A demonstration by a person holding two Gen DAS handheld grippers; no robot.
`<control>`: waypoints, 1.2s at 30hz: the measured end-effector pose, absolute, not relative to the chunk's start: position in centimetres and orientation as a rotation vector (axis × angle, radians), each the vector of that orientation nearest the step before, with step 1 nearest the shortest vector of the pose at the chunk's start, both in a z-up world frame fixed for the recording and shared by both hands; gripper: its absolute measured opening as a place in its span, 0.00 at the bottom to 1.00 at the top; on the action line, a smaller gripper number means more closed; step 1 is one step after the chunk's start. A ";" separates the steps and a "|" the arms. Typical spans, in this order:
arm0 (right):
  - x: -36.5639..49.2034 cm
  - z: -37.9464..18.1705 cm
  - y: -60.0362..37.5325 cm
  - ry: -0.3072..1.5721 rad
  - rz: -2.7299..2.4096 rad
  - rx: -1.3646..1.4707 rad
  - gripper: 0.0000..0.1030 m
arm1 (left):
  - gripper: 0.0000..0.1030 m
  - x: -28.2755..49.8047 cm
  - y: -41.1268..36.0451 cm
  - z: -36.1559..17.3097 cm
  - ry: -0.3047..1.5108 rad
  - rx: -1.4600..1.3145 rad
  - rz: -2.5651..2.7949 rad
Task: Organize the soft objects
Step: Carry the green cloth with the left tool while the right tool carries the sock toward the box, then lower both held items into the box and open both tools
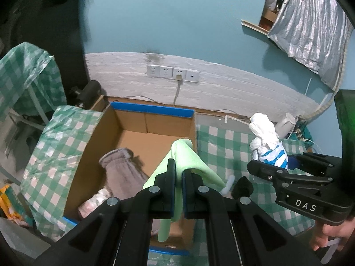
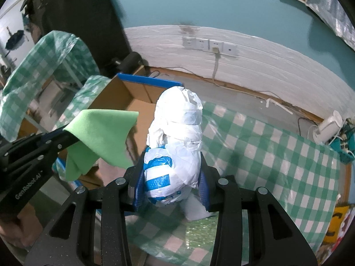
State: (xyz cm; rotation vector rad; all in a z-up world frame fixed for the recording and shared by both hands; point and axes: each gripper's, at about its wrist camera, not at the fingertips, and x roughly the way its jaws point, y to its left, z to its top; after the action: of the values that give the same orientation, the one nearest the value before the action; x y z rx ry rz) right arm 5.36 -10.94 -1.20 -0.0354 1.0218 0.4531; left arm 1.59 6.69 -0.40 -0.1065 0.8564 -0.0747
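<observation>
Seen from the left wrist, the left gripper [image 1: 178, 173] has its fingers pinched tight on a light green cloth [image 1: 193, 157], which drapes over the near right corner of an open cardboard box [image 1: 93, 146] with blue tape along its rims. Inside the box lie a grey knitted piece [image 1: 124, 170] and a pale pink bundle [image 1: 93, 204]. The box stands on a worktop covered in a green-and-white checked sheet [image 1: 224, 141]. To the right, the right gripper [image 1: 288, 161] holds a white plastic bundle with blue stripes [image 1: 266, 139] clear above the checked sheet; a hand [image 1: 332, 232] shows at its handle. A row of wall sockets [image 1: 173, 72] sits on the white lower wall behind. Seen from the right wrist, the right gripper [image 2: 170, 177] has its blue-padded fingers part way apart and pressed on both sides of the white plastic bundle with blue stripes [image 2: 177, 137], which stands upright between them, above the checked sheet [image 2: 266, 155]. At left the left gripper [image 2: 64, 133] carries the green cloth [image 2: 99, 137], hanging in front of the cardboard box [image 2: 124, 90].
</observation>
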 end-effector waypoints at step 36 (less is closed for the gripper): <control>5.4 -4.4 0.5 1.093 0.620 -0.121 0.45 | 0.26 1.3 15.3 -5.6 1.018 -0.117 0.185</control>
State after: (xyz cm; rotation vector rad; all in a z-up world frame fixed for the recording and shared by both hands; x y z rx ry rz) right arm 5.36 0.53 -4.42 -0.1214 1.0927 0.6197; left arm 1.34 15.31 -5.64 -0.1173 1.0179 0.1846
